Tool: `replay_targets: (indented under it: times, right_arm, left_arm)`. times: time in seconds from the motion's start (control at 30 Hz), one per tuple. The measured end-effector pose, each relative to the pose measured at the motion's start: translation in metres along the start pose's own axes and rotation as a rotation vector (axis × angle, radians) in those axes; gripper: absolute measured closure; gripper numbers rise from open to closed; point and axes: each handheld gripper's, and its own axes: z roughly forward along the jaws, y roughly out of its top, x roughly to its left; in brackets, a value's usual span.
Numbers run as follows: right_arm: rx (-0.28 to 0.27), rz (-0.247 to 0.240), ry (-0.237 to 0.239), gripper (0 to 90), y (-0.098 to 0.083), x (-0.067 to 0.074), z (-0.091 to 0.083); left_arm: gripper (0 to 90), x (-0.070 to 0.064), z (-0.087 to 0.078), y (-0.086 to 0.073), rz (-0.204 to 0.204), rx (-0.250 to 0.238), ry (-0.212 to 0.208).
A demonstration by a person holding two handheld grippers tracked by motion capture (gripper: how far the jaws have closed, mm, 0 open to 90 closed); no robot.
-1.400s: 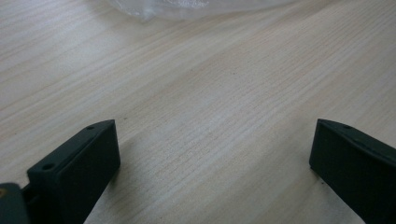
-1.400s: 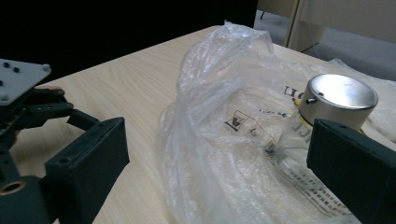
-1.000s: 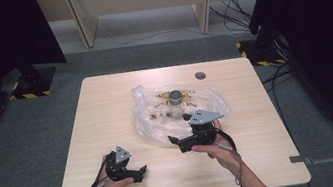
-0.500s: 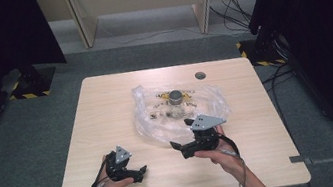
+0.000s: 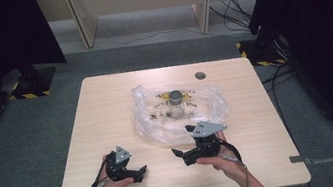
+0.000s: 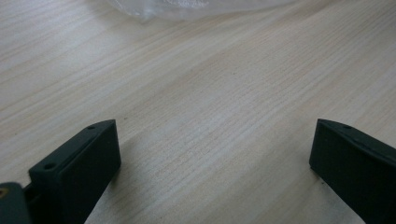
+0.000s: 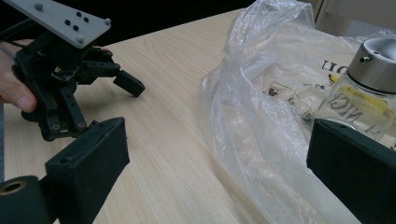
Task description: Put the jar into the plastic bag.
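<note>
A crumpled clear plastic bag (image 5: 208,112) lies in the middle of the light wood table (image 5: 107,113). On it stands a small glass jar (image 5: 175,106) with a metal lid. My right gripper (image 5: 181,141) is open just in front of the bag, pointing left. In the right gripper view the bag (image 7: 261,107) and the jar (image 7: 369,88) lie to the right between its wide jaws. My left gripper (image 5: 141,172) rests open near the front left edge. Its view shows bare wood between the jaws (image 6: 212,154) and the bag's edge (image 6: 187,7) far ahead.
A small dark round disc (image 5: 200,75) sits near the table's far edge. Beyond the table are wooden legs, cables and black curtains on both sides. Yellow-black striped bases (image 5: 27,90) stand on the floor.
My right gripper has drawn back from the bag toward the table's front edge. The left gripper has stayed put.
</note>
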Motion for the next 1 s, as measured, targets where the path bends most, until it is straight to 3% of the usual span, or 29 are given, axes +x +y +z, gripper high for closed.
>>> replay_targets:
  times: [1.0]
  right_arm:
    - [0.052, 0.004, 0.019, 5.9, -0.027, 0.009, -0.005]
  left_arm:
    - [1.3, 0.0, 0.0, 0.0, 0.0, 0.0, 0.0]
